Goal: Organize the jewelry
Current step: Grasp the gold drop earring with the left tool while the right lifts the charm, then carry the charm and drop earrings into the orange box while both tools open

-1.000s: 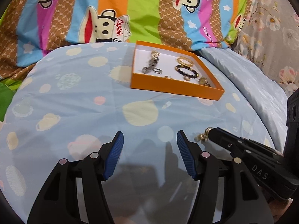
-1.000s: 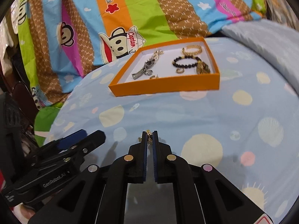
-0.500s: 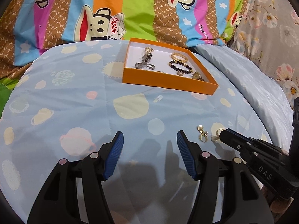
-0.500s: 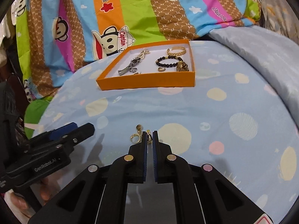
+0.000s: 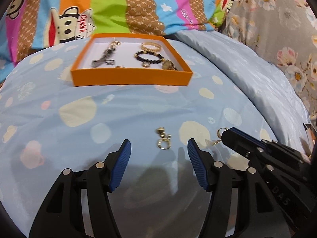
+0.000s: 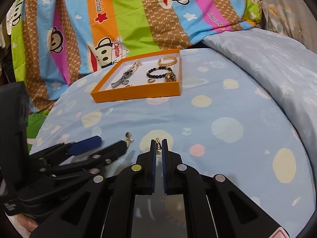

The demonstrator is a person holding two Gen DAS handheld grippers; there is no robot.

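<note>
Right gripper (image 6: 158,144) is clenched on a small gold earring (image 6: 157,141) above the blue spotted bedsheet (image 6: 227,107). The left gripper (image 5: 158,148) hangs released, empty, a second gold earring (image 5: 162,138) lying on the sheet between its fingers. Farther back, the orange tray (image 5: 130,78) holds bracelets and a keychain, near the striped cartoon blanket (image 5: 111,6)

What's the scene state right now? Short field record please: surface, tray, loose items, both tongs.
surface: blue dotted bedsheet
tray: orange tray on the sheet, holding jewelry
tray contents: black bead bracelet, gold bangle, silver chain piece, other small pieces
loose item: gold earring lying on the sheet, between the left fingers, untouched
left tongs: open, empty
right tongs: shut on second gold earring
</note>
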